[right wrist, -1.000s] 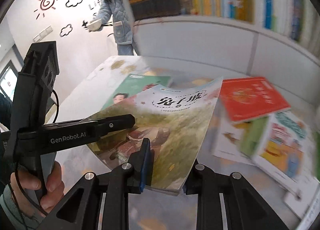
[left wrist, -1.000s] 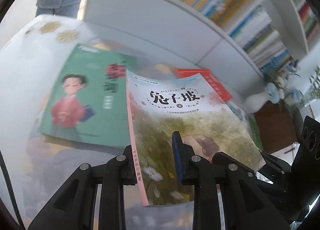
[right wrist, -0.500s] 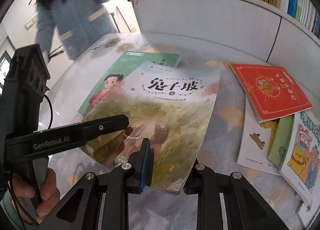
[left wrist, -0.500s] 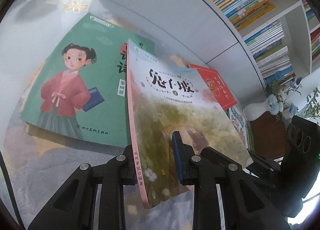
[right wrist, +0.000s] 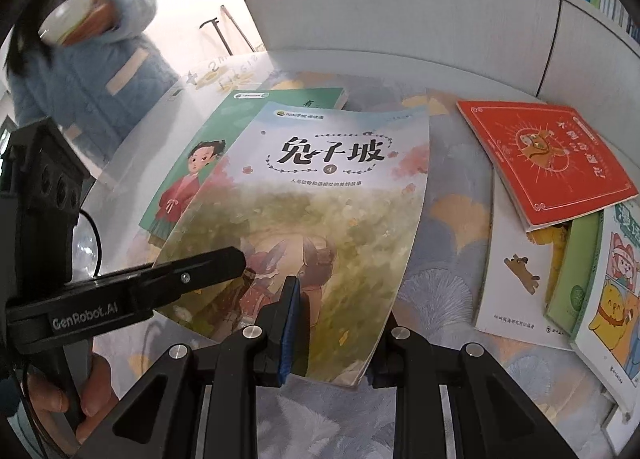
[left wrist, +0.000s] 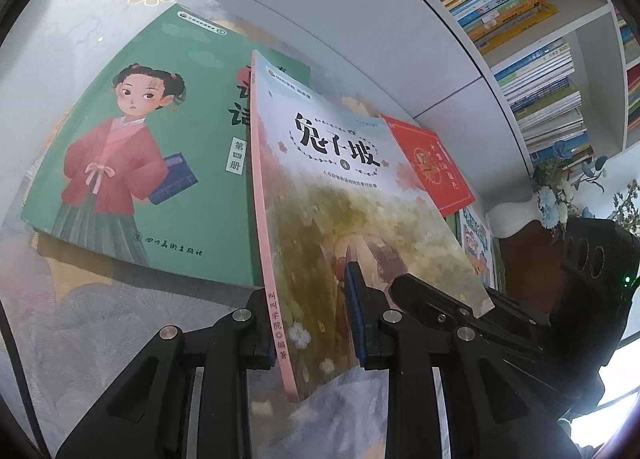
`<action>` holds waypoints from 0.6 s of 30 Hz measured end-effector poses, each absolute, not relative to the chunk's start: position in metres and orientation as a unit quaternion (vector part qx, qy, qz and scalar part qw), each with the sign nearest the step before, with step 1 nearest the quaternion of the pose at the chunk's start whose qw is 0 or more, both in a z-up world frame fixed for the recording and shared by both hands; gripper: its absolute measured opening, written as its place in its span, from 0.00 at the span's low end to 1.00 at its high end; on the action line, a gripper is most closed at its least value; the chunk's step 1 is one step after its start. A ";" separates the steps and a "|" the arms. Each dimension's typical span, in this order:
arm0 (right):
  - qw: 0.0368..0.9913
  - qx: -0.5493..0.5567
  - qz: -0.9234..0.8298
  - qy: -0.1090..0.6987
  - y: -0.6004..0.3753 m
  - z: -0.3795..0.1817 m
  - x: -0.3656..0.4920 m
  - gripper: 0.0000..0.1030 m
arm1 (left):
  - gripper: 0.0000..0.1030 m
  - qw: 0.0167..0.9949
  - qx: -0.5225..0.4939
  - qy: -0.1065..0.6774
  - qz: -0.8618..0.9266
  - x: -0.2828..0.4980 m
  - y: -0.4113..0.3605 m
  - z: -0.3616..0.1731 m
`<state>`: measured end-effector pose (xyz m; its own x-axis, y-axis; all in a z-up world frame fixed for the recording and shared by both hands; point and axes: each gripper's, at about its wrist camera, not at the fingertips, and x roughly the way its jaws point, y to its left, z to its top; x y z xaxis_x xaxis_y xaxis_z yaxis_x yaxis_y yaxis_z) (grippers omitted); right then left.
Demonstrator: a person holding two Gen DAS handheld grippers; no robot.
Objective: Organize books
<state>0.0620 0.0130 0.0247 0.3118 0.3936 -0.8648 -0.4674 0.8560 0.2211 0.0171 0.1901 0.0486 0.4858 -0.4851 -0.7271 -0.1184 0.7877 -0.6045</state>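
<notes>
**Two claws, one book, lowering it onto the green one**

I hold the pale rabbit book in both claws at once. My right claw is clamped narrow on its near bottom edge; my left claw pinches the pink spine corner, and its jaws have just been easing open a little with the book between them, the blue pad close against the cover. Two grips because the paperback is thin and floppy: from the right claw's view the far edge curls, so one pinch alone would let it sag.

The book hangs tilted, spine side low, just ahead of both claws and partly over the green book lying flat on the surface. I judge I am stacking it there. To the right of my right claw lie the red book and a loose heap of picture books, not yet gathered.
</notes>
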 end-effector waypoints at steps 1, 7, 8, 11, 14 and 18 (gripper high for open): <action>0.808 -0.031 0.266 0.525 0.013 0.024 0.063 0.25 | 0.26 0.805 -0.305 0.495 -0.117 0.017 0.191 0.049; 0.802 -0.016 0.264 0.535 0.015 0.016 0.065 0.25 | 0.26 0.806 -0.302 0.496 -0.116 0.022 0.194 0.049; 0.801 -0.015 0.264 0.536 0.016 0.015 0.065 0.25 | 0.26 0.806 -0.303 0.496 -0.117 0.023 0.195 0.049; 0.803 -0.016 0.266 0.533 0.021 0.016 0.066 0.25 | 0.26 0.808 -0.304 0.492 -0.112 0.022 0.201 0.051; 0.806 -0.015 0.269 0.527 0.028 0.017 0.068 0.25 | 0.26 0.814 -0.304 0.484 -0.101 0.019 0.210 0.053; 0.806 -0.015 0.277 0.523 0.044 0.017 0.073 0.25 | 0.26 0.812 -0.310 0.486 -0.089 0.022 0.225 0.049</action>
